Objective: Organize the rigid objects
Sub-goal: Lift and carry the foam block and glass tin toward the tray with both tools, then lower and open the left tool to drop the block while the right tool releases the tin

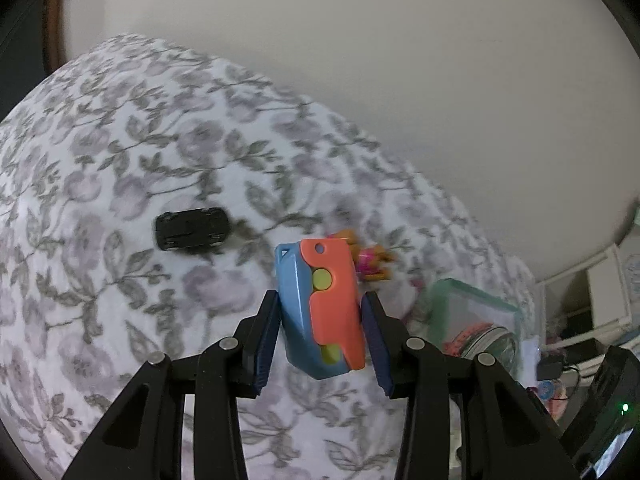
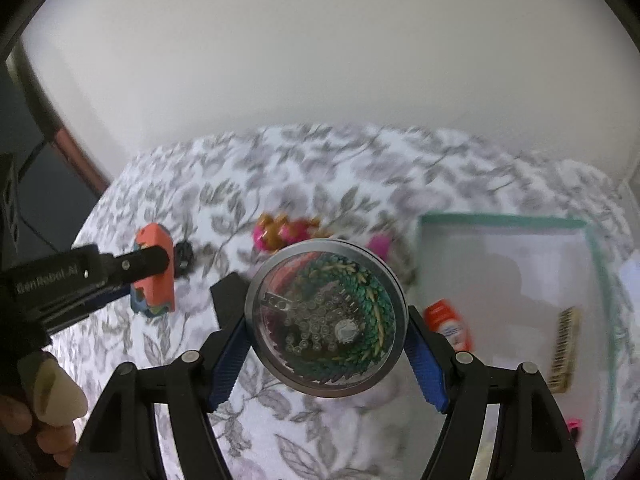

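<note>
My left hand-held gripper pinches an orange-and-blue toy block between its blue pads, the block tilted and lifted clear of the floral bedspread. From the right wrist camera I see that same block off to the left, clamped in the left tool, with a person's hand gripping the handle at the lower left edge. My right hand-held gripper is spread wide around a round clear-lidded tin, its pads pressing both sides of the rim; through the lid I make out a coiled green scaly thing and small clear beads. A black toy car lies on the bedspread, well apart from the block. A pink-and-orange toy sits just beyond the tin, blurred. To the right lies a green-rimmed clear box, holding an orange-capped tube and a small brush-like piece.
</note>
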A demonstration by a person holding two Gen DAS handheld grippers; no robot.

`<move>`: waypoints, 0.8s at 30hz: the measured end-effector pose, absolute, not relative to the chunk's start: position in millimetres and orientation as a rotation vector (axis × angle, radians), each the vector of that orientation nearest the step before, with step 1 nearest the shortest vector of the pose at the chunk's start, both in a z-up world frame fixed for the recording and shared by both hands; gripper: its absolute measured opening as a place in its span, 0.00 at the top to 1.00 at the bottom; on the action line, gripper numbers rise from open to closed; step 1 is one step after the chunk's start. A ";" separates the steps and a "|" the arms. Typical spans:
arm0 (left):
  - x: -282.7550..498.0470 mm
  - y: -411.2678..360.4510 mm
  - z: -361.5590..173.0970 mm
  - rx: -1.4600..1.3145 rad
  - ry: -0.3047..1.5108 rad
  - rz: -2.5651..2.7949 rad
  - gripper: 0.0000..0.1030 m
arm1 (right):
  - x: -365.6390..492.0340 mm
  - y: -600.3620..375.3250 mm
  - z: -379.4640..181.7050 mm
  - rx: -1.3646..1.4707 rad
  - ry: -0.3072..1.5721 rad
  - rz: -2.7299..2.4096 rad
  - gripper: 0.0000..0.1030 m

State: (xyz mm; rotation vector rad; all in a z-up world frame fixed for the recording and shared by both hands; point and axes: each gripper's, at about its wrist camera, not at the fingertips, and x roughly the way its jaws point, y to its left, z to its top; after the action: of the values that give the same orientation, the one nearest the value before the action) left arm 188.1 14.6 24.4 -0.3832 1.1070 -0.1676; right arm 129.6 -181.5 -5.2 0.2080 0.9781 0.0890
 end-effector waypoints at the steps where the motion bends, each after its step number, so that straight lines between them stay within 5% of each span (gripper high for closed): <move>1: 187.5 10.4 27.1 -0.386 1.103 -0.183 0.58 | 129.0 -187.0 -0.7 0.208 0.970 0.076 0.27; 24: 160.1 -170.8 15.1 -0.110 1.078 -0.468 0.58 | 94.1 -354.6 -5.3 0.330 0.962 -0.276 0.27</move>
State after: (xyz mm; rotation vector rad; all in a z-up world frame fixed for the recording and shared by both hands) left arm 160.1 -170.8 15.1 -0.1101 1.0784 -0.4681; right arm 94.1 -354.6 -5.3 0.3301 0.9620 -0.2756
